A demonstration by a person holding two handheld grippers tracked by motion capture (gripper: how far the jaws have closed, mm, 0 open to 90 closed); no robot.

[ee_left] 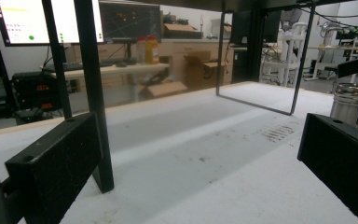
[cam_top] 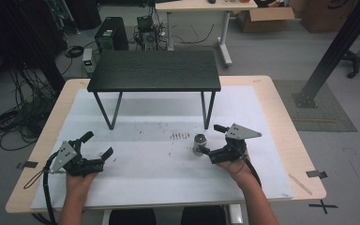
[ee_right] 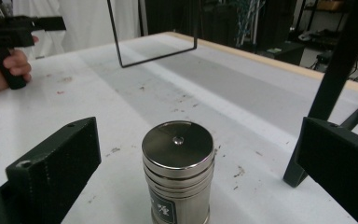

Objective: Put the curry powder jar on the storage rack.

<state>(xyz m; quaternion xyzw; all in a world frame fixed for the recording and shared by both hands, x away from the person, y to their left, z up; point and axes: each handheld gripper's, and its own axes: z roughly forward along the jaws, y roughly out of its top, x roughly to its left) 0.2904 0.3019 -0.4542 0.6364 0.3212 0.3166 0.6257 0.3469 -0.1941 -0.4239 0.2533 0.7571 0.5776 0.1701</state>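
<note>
While the person's left hand (cam_top: pixel 77 180) rested on the white mat (cam_top: pixel 136 173) at the left of the counter (cam_top: pixel 281 117), the left gripper (cam_top: pixel 97 145) lay low over the mat with its 2 fingers (ee_left: pixel 56 168) spread wide and nothing between them. From the left gripper view, those fingers framed bare mat, with a black leg (ee_left: pixel 93 93) of the small black table (cam_top: pixel 154 70) just ahead of the near one. That small table stood on the far half of the mat, its top raised on thin metal legs. To its right, near a patch of dark specks (cam_top: pixel 179 136), a steel canister (cam_top: pixel 199 143) stood upright on the mat. The right gripper (cam_top: pixel 211 139), held in the right hand (cam_top: pixel 234 165), had its fingers (ee_right: pixel 56 163) wide apart on either side of the canister, not touching it. In the right gripper view the canister's round lid (ee_right: pixel 178 143) sat midway between the 2 fingers.
</note>
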